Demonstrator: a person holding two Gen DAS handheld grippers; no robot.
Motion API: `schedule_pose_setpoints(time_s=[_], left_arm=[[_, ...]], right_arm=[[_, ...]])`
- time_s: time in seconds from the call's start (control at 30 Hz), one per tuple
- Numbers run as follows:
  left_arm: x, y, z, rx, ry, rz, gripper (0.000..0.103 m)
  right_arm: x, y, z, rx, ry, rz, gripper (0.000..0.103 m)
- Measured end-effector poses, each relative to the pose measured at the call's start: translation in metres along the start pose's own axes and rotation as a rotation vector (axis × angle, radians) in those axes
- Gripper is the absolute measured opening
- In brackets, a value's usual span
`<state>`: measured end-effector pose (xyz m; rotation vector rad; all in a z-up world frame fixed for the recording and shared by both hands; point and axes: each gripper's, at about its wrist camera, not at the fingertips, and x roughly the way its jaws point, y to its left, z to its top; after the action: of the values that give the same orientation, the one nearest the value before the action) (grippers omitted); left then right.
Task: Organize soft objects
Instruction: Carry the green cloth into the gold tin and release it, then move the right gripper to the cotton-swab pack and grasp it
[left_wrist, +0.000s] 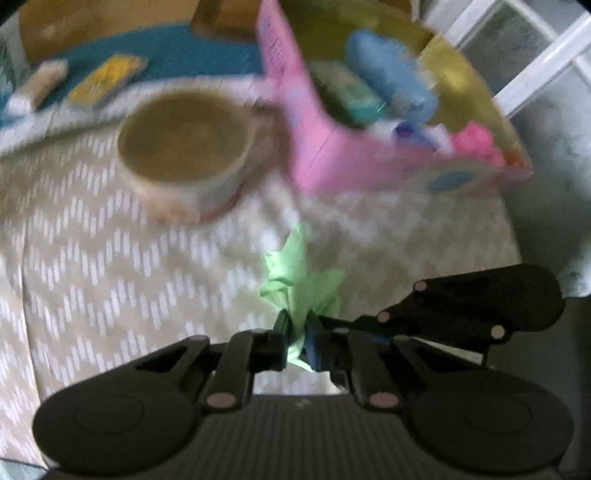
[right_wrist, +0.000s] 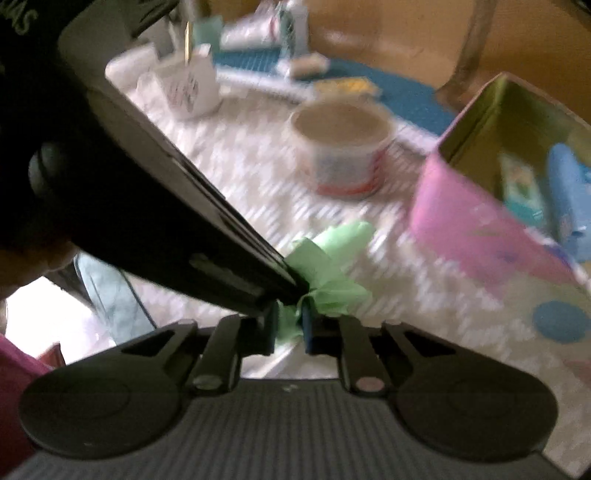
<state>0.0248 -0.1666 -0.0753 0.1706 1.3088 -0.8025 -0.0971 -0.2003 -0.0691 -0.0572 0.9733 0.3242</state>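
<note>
Pointing toward the pink box (left_wrist: 332, 155), green cloth (left_wrist: 291, 280) upright.

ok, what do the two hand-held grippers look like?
Both alike. Left hand-held gripper and right hand-held gripper: matte black, two round housings either side of a ribbed grey base, linkage bars with pale rivets, short dark fingers. No cables visible; any sleeve is too dark to make out.

Both views smeared by motion blur. Print on the round tub (right_wrist: 341, 147) unreadable. Contents of the pink box (left_wrist: 332, 147) only coloured shapes: a blue roll (left_wrist: 388, 74), something pink (left_wrist: 476, 142); box cut off at the right edge in the right wrist view. Green cloth (left_wrist: 295, 277): its middle hidden between the jaws. Small items on the blue mat (left_wrist: 177, 55) too blurred to name. Left gripper (right_wrist: 291, 284) blocks the tabletop's left side (right_wrist: 258, 184).
</note>
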Motion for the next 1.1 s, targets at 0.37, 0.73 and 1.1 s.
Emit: schedule_pose_setpoints(time_s=[0.37, 0.73, 1.1], left_arm=[[-0.017, -0.068, 0.106, 0.155, -0.222, -0.150, 0.013], [0.014, -0.063, 0.110, 0.173, -0.214, 0.053, 0.045], [-0.069, 0.028, 0.055, 0.021, -0.368, 0.184, 0.050]], right_arm=[[-0.070, -0.090, 0.018, 0.214, -0.232, -0.321, 0.016], [-0.058, -0.122, 0.002, 0.410, -0.178, -0.508, 0.050], [-0.063, -0.081, 0.061, 0.411, -0.371, -0.351, 0.050]])
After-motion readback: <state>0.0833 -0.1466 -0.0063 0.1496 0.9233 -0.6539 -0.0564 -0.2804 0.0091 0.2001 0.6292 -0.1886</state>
